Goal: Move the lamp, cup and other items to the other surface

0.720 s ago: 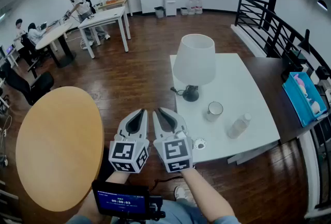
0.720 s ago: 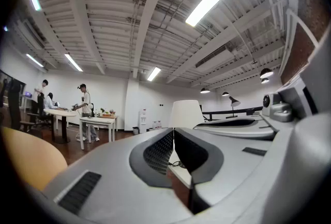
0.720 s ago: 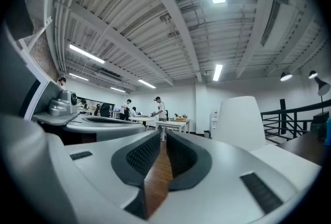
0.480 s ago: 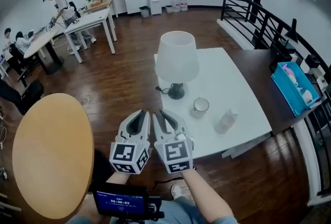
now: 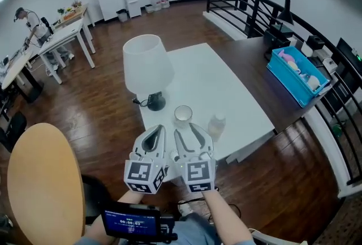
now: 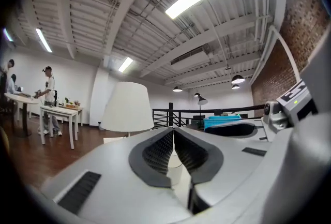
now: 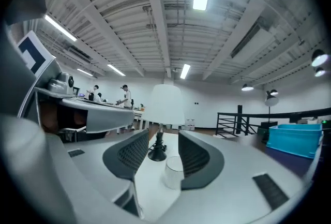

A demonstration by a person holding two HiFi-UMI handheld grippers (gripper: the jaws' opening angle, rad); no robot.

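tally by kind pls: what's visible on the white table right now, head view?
lamp: 1
cup: 1
bottle: 1
Total visible on the white table: 3

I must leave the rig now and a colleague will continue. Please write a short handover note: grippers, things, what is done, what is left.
Left gripper: jaws together, empty.
Right gripper: jaws apart, empty, aimed at the cup.
Lamp, cup and bottle all stand on the white table.
Done: nothing moved yet.
Left: carry all three to the other surface, likely the round wooden table.
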